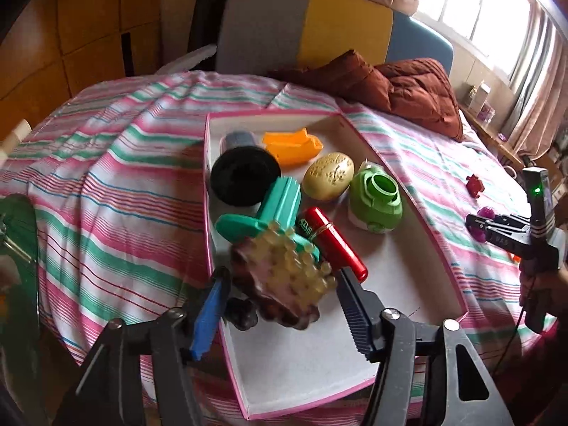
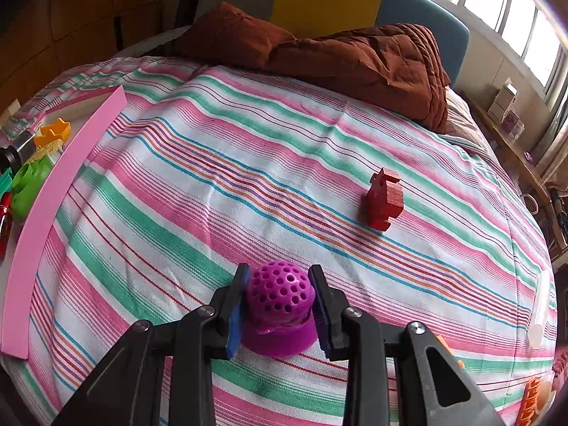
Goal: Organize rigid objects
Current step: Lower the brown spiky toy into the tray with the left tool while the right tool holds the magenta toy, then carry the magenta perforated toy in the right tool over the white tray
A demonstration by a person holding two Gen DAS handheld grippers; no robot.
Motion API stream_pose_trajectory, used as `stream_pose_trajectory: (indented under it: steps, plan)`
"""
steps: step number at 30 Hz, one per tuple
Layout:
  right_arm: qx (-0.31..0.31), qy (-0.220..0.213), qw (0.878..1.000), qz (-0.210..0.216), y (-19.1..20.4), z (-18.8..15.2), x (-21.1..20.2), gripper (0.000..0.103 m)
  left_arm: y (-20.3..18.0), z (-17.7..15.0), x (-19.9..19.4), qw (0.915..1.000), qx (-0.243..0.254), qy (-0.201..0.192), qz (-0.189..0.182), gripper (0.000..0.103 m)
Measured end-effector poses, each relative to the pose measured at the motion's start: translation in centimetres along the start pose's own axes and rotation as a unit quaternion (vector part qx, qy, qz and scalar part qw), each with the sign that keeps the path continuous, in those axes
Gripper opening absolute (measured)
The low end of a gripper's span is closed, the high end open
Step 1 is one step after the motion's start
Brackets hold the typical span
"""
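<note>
In the left wrist view, the left gripper [image 1: 280,305] stood wide apart, a blurred brown massage brush [image 1: 284,280] between its fingers, touching neither. Below, the pink-rimmed box [image 1: 408,195] held a teal spool [image 1: 273,209], red tube [image 1: 337,245], gold egg [image 1: 328,175], green cap [image 1: 376,200], orange piece [image 1: 293,143] and black cylinder [image 1: 243,175]. The tube's label was unreadable.

In the right wrist view, the right gripper [image 2: 278,309] clamped a purple perforated dome [image 2: 280,305] on the striped bedsheet [image 2: 213,177]; a red wooden block [image 2: 385,198] lay well apart.

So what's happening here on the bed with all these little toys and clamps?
A person is sorting small hard objects into a pink-edged box using a hand-held gripper in each hand. The left gripper stands open over the box around a brown bristly brush, blurred, apparently just let go. The right gripper is shut on a purple perforated dome resting on the striped bedsheet. A red wooden animal waits on the sheet.
</note>
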State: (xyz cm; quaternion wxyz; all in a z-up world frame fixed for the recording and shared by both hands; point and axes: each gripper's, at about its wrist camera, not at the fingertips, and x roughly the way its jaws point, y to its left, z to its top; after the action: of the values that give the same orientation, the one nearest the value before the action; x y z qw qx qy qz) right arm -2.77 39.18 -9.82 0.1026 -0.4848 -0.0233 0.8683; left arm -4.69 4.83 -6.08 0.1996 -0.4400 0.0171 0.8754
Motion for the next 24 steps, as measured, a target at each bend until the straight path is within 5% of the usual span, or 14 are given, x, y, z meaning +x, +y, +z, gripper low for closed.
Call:
stream_pose_trajectory:
  steps: [8, 24]
  plan:
    - [-0.002, -0.001, 1.000, -0.002, 0.1, 0.0, -0.1, 0.032, -0.6, 0.5, -2.4, 0.9992, 0.005, -0.034, 0.022, 0.064]
    - [-0.001, -0.008, 1.000, -0.004, 0.3, -0.1, -0.1, 0.032, 0.6, -0.6, -4.0, 0.9973, -0.016, -0.042, 0.059, 0.065]
